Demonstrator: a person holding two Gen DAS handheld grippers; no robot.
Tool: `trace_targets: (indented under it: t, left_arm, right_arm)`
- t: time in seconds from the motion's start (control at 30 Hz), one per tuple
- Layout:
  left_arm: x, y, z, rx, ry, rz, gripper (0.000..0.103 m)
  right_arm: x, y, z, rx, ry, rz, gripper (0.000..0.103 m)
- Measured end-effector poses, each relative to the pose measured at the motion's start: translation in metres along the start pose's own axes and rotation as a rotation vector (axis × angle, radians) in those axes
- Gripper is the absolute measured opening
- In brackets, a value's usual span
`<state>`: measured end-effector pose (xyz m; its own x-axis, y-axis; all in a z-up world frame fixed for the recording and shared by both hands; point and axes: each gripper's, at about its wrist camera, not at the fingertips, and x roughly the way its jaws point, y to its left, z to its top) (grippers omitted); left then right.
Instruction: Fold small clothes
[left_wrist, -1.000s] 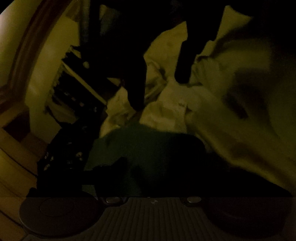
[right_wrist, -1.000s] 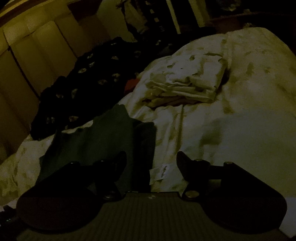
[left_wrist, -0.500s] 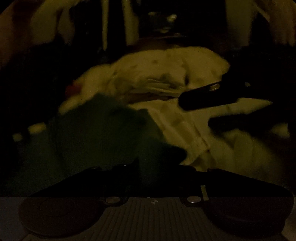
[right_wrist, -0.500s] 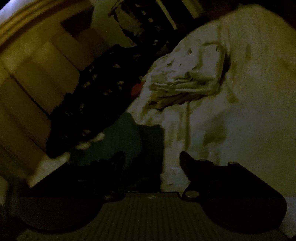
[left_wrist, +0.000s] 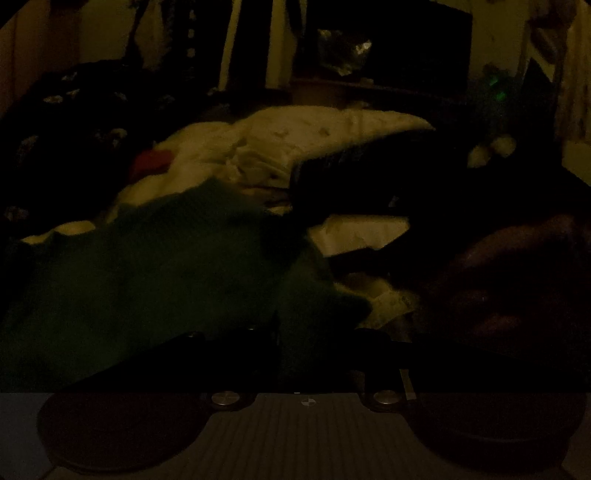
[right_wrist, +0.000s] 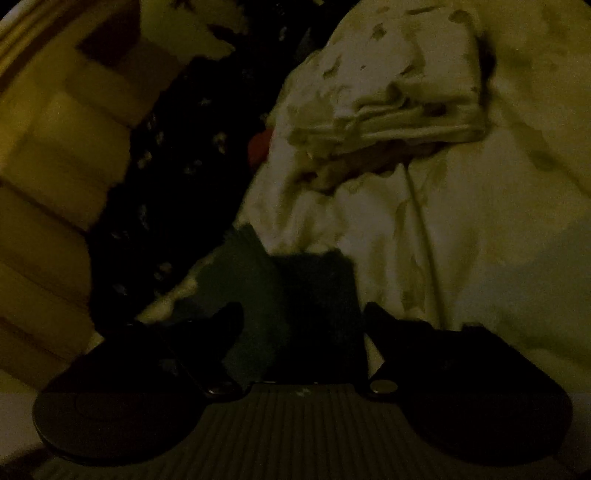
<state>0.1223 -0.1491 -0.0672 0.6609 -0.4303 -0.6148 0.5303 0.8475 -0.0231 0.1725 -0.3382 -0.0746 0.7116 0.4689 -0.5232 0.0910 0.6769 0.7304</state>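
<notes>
A dark green garment (left_wrist: 155, 266) lies on a pale patterned bedsheet (right_wrist: 480, 229) in very dim light. In the left wrist view my left gripper (left_wrist: 314, 343) is low over its near right edge, with green cloth between the fingers; how far they are closed is too dark to tell. My right gripper (left_wrist: 332, 236) shows there as a dark shape to the right, above the sheet. In the right wrist view my right gripper (right_wrist: 303, 317) is open, with the green garment (right_wrist: 280, 295) between and just beyond the fingers.
A folded stack of pale patterned cloth (right_wrist: 402, 107) sits on the bed beyond the garment. A black patterned fabric (right_wrist: 177, 158) lies to the left, with a small red item (right_wrist: 258, 146) beside it. A padded headboard (right_wrist: 48, 166) stands at far left. Dark furniture (left_wrist: 384, 48) is behind.
My left gripper swung round from looking down at the bed to facing the folded stack, and came low onto the green garment's edge. My right gripper tilted and moved closer over the garment.
</notes>
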Motion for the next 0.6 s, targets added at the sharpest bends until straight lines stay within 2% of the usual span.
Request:
trace_targets:
  t: [0.07, 0.13, 0.17, 0.23, 0.47, 0.6]
  left_arm:
    - [-0.001, 0.002, -0.001, -0.012, 0.0, -0.006, 0.091]
    - [-0.002, 0.004, -0.002, -0.033, -0.003, -0.011, 0.091]
    - [-0.004, 0.005, -0.003, -0.044, -0.005, -0.015, 0.091]
    - [-0.006, 0.009, -0.004, -0.068, -0.01, -0.022, 0.091]
    - [-0.037, 0.018, -0.003, -0.115, -0.077, -0.018, 0.089]
    - [-0.077, 0.037, 0.001, -0.196, -0.146, 0.017, 0.087]
  right_arm:
    - [0.007, -0.002, -0.006, -0.006, 0.003, -0.029, 0.058]
    - [0.01, -0.003, -0.009, 0.004, -0.001, 0.008, 0.048]
    - [0.01, -0.004, -0.011, 0.015, 0.004, 0.026, 0.045]
    - [0.009, -0.005, -0.013, 0.033, 0.008, 0.052, 0.029]
    - [-0.008, 0.027, -0.014, -0.068, -0.071, 0.081, 0.023]
    - [-0.014, 0.06, -0.01, -0.09, -0.098, 0.156, 0.022]
